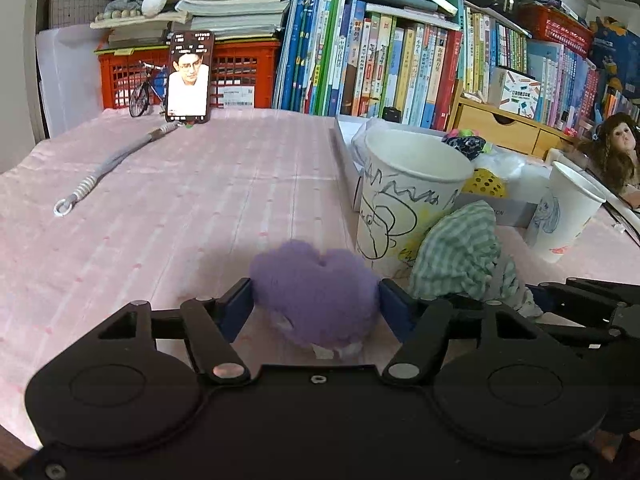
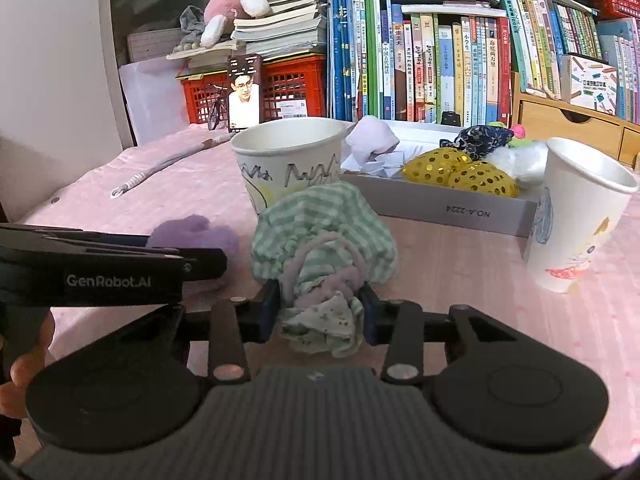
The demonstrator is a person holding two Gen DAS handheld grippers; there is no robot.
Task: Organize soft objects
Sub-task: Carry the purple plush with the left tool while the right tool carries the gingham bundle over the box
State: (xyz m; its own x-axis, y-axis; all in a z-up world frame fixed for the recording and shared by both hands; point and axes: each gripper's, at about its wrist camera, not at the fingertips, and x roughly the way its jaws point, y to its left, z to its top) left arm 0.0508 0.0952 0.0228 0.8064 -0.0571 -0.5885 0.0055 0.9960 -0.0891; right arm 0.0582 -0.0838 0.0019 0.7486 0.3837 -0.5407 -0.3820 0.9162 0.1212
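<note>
My left gripper [image 1: 316, 300] is shut on a fluffy purple soft object [image 1: 314, 288], just above the pink tablecloth. My right gripper [image 2: 320, 308] is shut on a green-and-white checked cloth bundle [image 2: 324, 232] tied with a lilac band. The bundle also shows in the left wrist view [image 1: 460, 252], right of the purple object. The purple object shows in the right wrist view [image 2: 192, 232], behind the left gripper's side. A paper cup with a drawn face [image 1: 408, 196] stands just beyond both. A second paper cup [image 2: 576, 220] stands to the right.
A grey box lid [image 2: 460, 208] behind the cups holds yellow sequinned [image 2: 460, 172], dark blue and white soft items. A lanyard [image 1: 108, 172], a phone [image 1: 189, 76], a red crate, books and a doll [image 1: 612, 148] line the back.
</note>
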